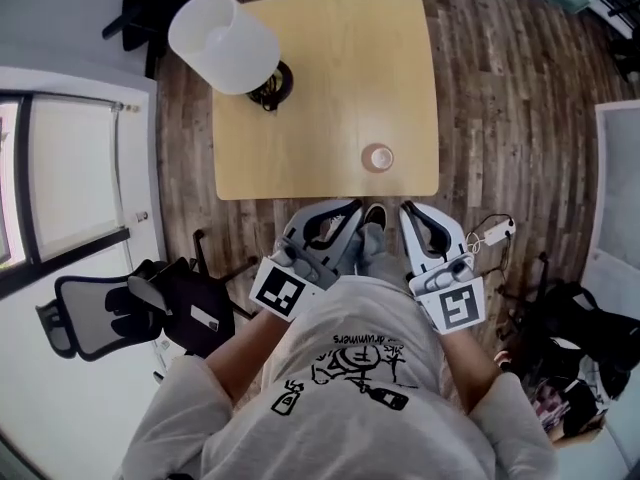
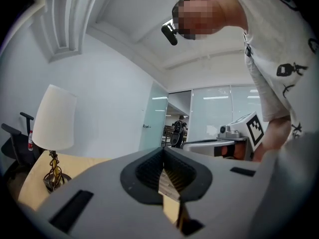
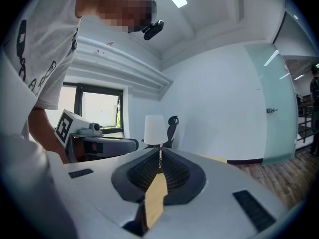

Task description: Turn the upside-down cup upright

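Observation:
A small tan cup (image 1: 377, 157) stands on the wooden table (image 1: 320, 88), near its front right corner. From straight above it is a round disc, so I cannot tell which end is up. Both grippers are held close to the person's body, short of the table's front edge. My left gripper (image 1: 348, 211) is shut and empty, with the pads pressed together (image 2: 163, 158). My right gripper (image 1: 409, 211) is also shut and holds nothing (image 3: 159, 159). The cup lies just beyond the two tips, nearer the right one. Neither gripper view shows the cup.
A table lamp with a white shade (image 1: 222, 41) stands at the table's far left corner and also shows as the lamp (image 2: 54, 118) and lamp (image 3: 154, 129). A black office chair (image 1: 120, 313) sits at the person's left. Bags (image 1: 580, 338) lie on the floor at the right.

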`<control>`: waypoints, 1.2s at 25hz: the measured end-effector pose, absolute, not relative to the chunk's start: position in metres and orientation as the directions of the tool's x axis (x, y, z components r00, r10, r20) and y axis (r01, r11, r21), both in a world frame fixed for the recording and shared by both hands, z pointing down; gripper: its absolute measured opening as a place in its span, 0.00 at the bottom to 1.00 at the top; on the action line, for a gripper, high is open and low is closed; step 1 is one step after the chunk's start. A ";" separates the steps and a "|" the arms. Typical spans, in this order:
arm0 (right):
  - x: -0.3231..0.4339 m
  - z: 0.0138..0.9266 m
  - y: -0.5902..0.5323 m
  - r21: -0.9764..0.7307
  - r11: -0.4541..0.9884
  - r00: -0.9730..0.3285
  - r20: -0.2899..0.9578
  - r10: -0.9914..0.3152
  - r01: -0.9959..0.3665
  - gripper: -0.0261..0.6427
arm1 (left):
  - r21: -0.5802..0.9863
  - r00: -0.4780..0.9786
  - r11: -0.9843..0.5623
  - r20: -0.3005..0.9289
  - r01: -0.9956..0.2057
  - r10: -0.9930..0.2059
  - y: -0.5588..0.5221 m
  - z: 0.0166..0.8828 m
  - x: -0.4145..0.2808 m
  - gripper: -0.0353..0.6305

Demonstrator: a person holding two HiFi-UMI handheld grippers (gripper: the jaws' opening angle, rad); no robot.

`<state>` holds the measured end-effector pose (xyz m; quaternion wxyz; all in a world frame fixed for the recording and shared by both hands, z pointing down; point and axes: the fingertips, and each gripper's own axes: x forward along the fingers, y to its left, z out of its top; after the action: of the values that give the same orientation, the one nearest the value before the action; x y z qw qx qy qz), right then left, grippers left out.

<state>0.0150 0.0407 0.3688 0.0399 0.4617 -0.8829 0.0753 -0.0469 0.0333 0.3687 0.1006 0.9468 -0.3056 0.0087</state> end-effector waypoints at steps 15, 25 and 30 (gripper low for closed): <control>0.021 0.506 0.007 -0.112 0.636 -0.645 0.194 -0.740 -0.763 0.28 | 0.149 0.798 -0.784 0.145 -0.602 -0.585 -0.009 0.495 -0.024 0.07; 0.011 0.580 -0.008 -0.094 0.636 -0.635 0.266 -0.725 -0.766 0.51 | 0.159 0.794 -0.778 0.142 -0.608 -0.591 -0.026 0.547 -0.019 0.07; 0.005 0.598 -0.016 -0.075 0.650 -0.643 0.267 -0.718 -0.756 0.55 | 0.148 0.794 -0.780 0.132 -0.608 -0.594 -0.031 0.558 -0.021 0.07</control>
<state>0.0054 -0.0164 0.5984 0.1074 0.4086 -0.9019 0.0902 -0.0207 -0.0313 0.5583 0.0920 0.9426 -0.3187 0.0392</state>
